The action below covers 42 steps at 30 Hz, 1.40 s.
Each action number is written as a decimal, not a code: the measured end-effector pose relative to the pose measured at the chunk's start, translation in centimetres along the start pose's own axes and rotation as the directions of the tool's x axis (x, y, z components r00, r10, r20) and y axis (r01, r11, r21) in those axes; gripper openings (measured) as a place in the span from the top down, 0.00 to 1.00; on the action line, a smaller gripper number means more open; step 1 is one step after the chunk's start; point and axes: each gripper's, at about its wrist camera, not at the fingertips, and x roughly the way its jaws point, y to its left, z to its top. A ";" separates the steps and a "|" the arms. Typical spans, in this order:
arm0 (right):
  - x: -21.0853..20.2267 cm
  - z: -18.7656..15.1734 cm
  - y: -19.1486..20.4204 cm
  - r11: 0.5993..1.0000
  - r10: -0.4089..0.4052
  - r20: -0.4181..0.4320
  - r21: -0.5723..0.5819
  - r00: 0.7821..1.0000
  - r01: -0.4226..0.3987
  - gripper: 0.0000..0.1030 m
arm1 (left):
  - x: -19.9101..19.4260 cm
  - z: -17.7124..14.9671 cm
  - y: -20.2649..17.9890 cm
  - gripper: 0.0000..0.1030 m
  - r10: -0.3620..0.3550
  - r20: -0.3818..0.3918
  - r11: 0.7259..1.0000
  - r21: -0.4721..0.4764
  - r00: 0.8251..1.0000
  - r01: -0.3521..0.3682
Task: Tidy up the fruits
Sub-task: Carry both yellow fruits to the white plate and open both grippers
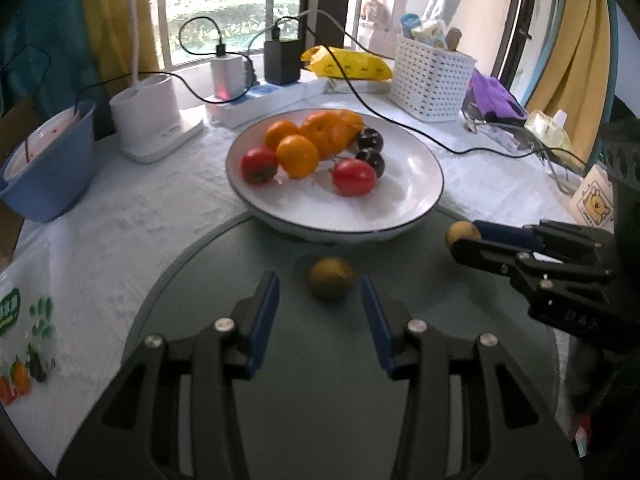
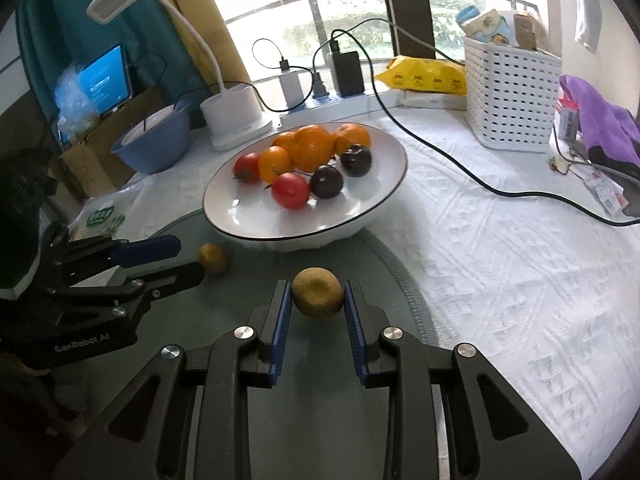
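The right gripper [image 2: 317,300] clenched one brown fruit [image 2: 317,293] beside the fruit-filled plate [image 2: 256,216], while the left gripper's [image 1: 320,292] released jaws flanked another brown fruit [image 1: 331,278] on the worktop.

Right gripper [image 2: 317,296]: jaws closed on a brown fruit [image 2: 317,293], pads touching both sides, just in front of the white plate [image 2: 248,220]. Plate holds oranges, tomatoes, 2 dark plums. Second brown fruit [image 2: 213,258] lies left of plate front, on the grey mat, w/ left gripper [image 2: 188,260] tips beside it, jaws apart.
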 end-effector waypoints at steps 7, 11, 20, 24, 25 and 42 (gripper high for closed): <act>-0.1 0.1 -0.7 1.000 0.018 0.002 0.018 1.000 -0.018 0.72 | 1.6 0.4 -0.7 0.66 0.016 -0.035 0.999 0.044 0.999 -0.014; -0.1 0.1 -0.7 1.000 0.018 0.004 0.016 1.000 -0.018 0.72 | 1.7 0.2 -0.7 0.74 0.016 -0.038 0.998 0.053 0.999 -0.014; -0.9 0.1 -0.4 1.000 -0.018 0.013 0.001 1.000 0.018 0.72 | -0.2 -0.4 -0.9 0.74 -0.011 -0.007 0.998 0.054 1.000 0.011; -1.5 0.1 0.0 1.000 -0.029 0.025 -0.008 0.999 0.029 0.72 | -1.6 -0.3 -0.9 0.74 -0.016 0.025 0.998 0.054 1.000 0.015; -1.6 0.1 0.1 0.999 -0.030 0.027 -0.010 0.999 0.030 0.72 | -2.0 -0.3 -0.9 0.74 -0.017 0.035 0.998 0.054 0.999 0.015; -3.2 1.7 2.3 0.997 -0.042 0.068 -0.063 0.997 0.046 0.72 | -4.9 1.2 -0.5 0.74 -0.033 0.123 0.996 0.083 0.992 0.023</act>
